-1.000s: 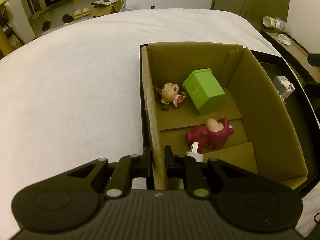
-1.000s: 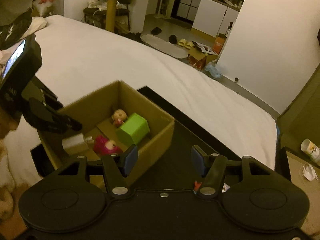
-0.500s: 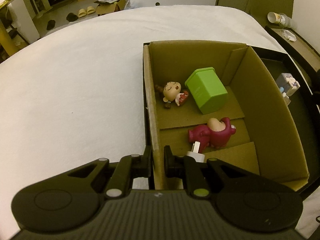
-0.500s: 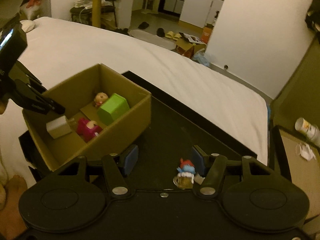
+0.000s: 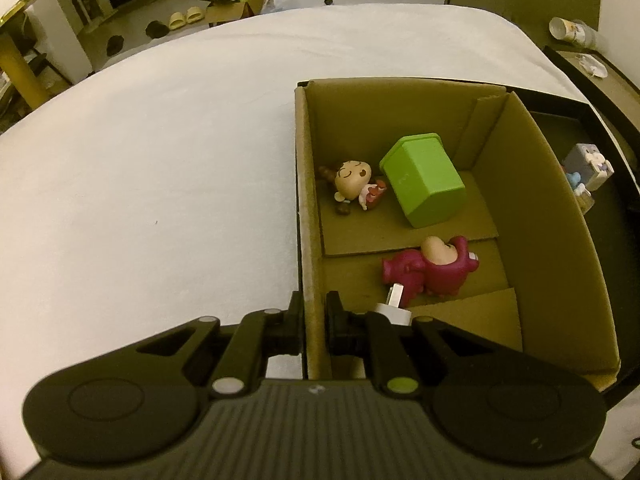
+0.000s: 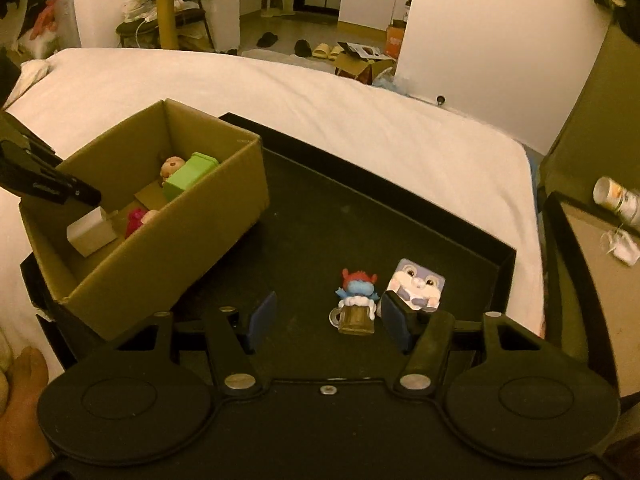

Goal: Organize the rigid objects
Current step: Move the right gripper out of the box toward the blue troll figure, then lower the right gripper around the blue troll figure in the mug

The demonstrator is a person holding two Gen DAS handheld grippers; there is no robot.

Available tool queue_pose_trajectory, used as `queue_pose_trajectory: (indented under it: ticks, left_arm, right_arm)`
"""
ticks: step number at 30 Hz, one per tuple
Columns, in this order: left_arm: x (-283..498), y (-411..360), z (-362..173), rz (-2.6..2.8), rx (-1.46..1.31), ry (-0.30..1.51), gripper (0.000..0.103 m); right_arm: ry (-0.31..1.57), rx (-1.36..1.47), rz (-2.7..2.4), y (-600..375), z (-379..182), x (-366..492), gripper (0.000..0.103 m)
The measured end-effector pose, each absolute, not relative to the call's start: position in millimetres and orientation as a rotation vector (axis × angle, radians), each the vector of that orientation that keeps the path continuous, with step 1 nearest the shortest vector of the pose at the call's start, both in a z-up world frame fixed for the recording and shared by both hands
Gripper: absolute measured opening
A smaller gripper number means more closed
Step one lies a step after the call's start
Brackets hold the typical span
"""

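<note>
while i watch from afar: two grippers at work over a black tray [image 6: 460, 216] on a white bed [image 5: 140, 160]
left gripper [image 5: 313, 322]: i see it clamped on the near wall of the cardboard box [image 5: 560, 264], lower centre
right gripper [image 6: 326, 318]: jaws closing, not yet pressing; blue figurine [image 6: 357, 300] between them, lower centre
bunny cube [image 6: 418, 284]: just right of the figurine
box contents: green block [image 5: 424, 180], doll [image 5: 354, 184], pink figure [image 5: 436, 272], white charger [image 6: 92, 232]
</note>
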State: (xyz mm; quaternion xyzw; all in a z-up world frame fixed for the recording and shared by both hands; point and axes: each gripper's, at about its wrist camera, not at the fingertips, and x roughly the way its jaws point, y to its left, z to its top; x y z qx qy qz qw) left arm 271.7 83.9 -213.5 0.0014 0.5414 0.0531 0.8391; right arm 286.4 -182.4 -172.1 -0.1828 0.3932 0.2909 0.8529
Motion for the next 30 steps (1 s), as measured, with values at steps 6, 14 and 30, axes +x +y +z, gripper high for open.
queue_pose_trajectory:
  ticks: [6, 14, 30]
  left_arm:
    - [273, 87, -213, 0.117, -0.008, 1.153, 0.01]
    - [273, 88, -213, 0.115, -0.009, 1.155, 0.009]
    - [273, 92, -213, 0.114, -0.025, 1.154, 0.009]
  right_arm:
    - [0.864, -0.375, 0.603, -182, -193, 295, 0.048]
    - [0.904, -0.337, 0.545, -185, -214, 314, 0.036]
    - [0.958, -0.332, 0.506, -181, -230, 335, 0.027]
